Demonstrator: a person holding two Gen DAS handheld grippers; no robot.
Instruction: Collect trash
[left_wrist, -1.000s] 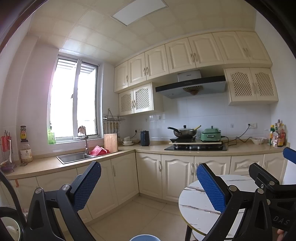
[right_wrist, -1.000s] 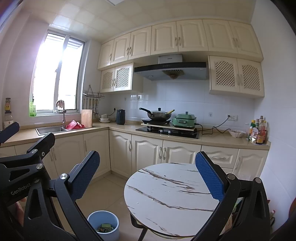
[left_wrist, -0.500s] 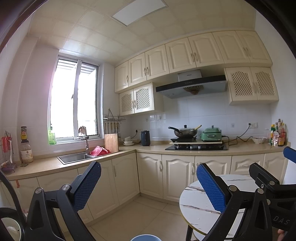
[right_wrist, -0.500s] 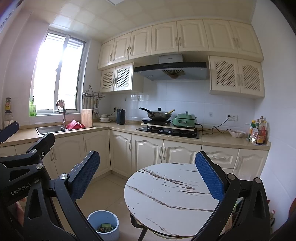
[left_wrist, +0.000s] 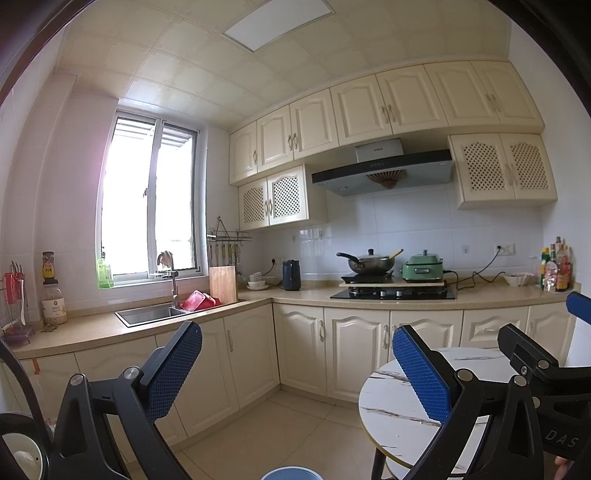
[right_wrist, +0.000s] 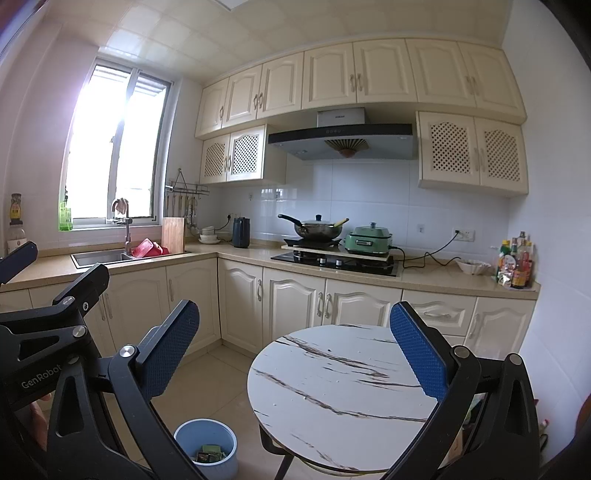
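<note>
A small blue trash bin (right_wrist: 207, 448) stands on the tiled floor left of a round marble-pattern table (right_wrist: 343, 391); green and dark wrappers lie inside it. Only the bin's rim (left_wrist: 288, 473) shows at the bottom of the left wrist view. My right gripper (right_wrist: 295, 350) is held high above the floor and table, open, with nothing between its blue pads (right_wrist: 419, 354). My left gripper (left_wrist: 297, 369) is also open and empty, raised beside the table (left_wrist: 402, 402). Each gripper appears at the edge of the other's view.
An L-shaped counter with cream cabinets (right_wrist: 291, 299) runs along the walls, with a sink (right_wrist: 101, 256), a stove with a wok (right_wrist: 319, 229), a green cooker (right_wrist: 367, 240), a kettle (right_wrist: 241, 232) and bottles (right_wrist: 515, 264). Tiled floor lies between cabinets and table.
Both grippers stay open and almost still. The left wrist view has drifted very slightly, shifting the kitchen a little in the frame.
</note>
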